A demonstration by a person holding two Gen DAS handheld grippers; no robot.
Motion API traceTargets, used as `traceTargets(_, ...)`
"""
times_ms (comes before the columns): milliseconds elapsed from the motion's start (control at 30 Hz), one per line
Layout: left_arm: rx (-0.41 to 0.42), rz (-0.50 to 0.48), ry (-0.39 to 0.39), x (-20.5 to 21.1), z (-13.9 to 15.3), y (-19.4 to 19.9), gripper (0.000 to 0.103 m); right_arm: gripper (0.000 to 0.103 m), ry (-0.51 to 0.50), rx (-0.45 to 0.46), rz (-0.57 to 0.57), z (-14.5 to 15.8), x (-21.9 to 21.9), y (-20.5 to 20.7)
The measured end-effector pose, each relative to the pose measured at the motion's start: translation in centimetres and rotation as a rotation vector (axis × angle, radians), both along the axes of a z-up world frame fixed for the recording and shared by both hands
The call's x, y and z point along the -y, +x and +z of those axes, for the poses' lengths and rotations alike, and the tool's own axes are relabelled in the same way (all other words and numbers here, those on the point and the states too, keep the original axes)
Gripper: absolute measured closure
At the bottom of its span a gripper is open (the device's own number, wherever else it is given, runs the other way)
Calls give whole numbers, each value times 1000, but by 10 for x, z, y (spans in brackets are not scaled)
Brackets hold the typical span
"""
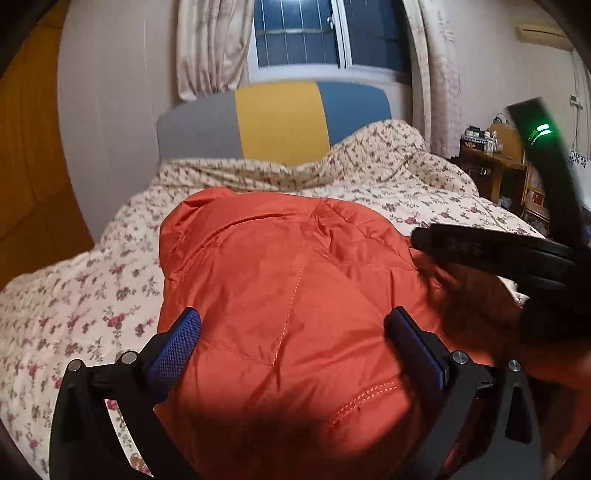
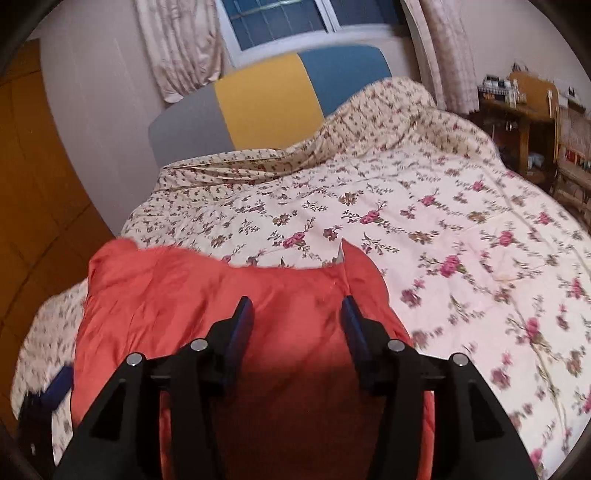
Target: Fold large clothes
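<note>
An orange quilted puffer jacket (image 1: pixel 280 280) lies bunched on the floral bed cover (image 1: pixel 74 302). My left gripper (image 1: pixel 291 332) is open, its blue-padded fingers spread just above the jacket, holding nothing. The right gripper's black body (image 1: pixel 491 251) shows at the jacket's right side in the left wrist view. In the right wrist view the jacket (image 2: pixel 207 295) lies flatter at the near left of the bed. My right gripper (image 2: pixel 297 317) is open above the jacket, its fingers apart and empty.
The bed has a floral quilt (image 2: pixel 424 229) heaped toward a grey, yellow and blue headboard (image 2: pixel 266 99). A window with curtains (image 1: pixel 303 33) is behind it. A wooden wardrobe (image 1: pixel 26 166) stands left, and cluttered wooden shelves (image 2: pixel 532 122) stand right.
</note>
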State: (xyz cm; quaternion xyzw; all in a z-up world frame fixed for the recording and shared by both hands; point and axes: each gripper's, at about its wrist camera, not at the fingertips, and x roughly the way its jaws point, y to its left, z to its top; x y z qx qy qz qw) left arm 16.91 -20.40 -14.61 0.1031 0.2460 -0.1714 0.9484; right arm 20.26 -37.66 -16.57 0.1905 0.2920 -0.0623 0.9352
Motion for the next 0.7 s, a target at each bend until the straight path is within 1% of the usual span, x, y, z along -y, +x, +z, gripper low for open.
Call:
traceTargets(67,-1,-15,-9,1,-3,1,3,52,-11,17,-6,-7,1,-7)
traceTargets(167,-13,-57,-44,-4,-6,5,3,52,33,37,-23,-18,7,-7)
traceTargets(233,-38,-78,-78,-7,-8,12,3,52,38,31,-27,-21,8,-5)
traceTargets(300,-51,-81,-83,-8,-9,16,3,52,37,24,-28,-22,7,-3)
traceTargets(400,-44,-79,-78,-7,-9,13,3,52,44,29,-28,-22,7,-5)
traceTargets(500,-46,-81,-83,-10,-6,9,3,50,27,31,-34,-20,5,-7)
traceTargets(567,-53,-91,-97,-16,-3,5,3,42,15,34,-43,-18,4,-9)
traceTargets(633,-60,-97,-100,-23,0,0,3,16,0,32,-70,-15,3,-15)
traceTargets(700,-71,-93,-103,-32,2,-6,3,15,18,38,-84,-14,6,-23)
